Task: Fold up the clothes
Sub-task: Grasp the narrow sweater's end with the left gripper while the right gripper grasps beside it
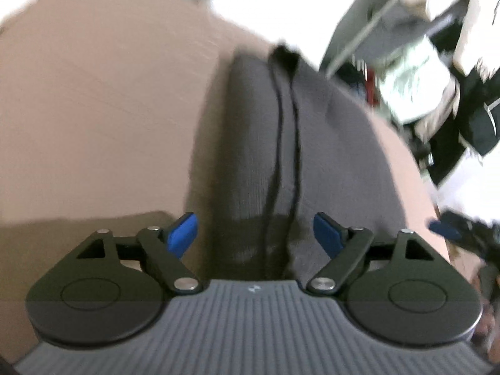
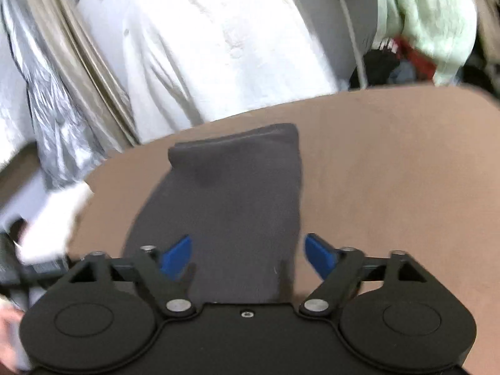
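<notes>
A dark grey garment (image 1: 256, 143) lies folded into a long strip on the tan table (image 1: 93, 109), with two black drawstrings (image 1: 287, 156) running along it. My left gripper (image 1: 256, 234) is open and empty, its blue pads (image 1: 182, 234) either side of the strip's near end. In the right wrist view the same garment (image 2: 231, 206) stretches away toward the table's far edge. My right gripper (image 2: 248, 257) is open and empty over the strip's near end. The other gripper's blue pad (image 1: 443, 229) shows at the right edge of the left wrist view.
A pile of clothes, pale green (image 2: 431, 22) and red (image 2: 415, 56), sits beyond the table's (image 2: 390, 162) far right edge. White and silver fabric (image 2: 203, 40) hangs beyond the far edge. A dark bag (image 1: 481, 125) lies off the table's right side.
</notes>
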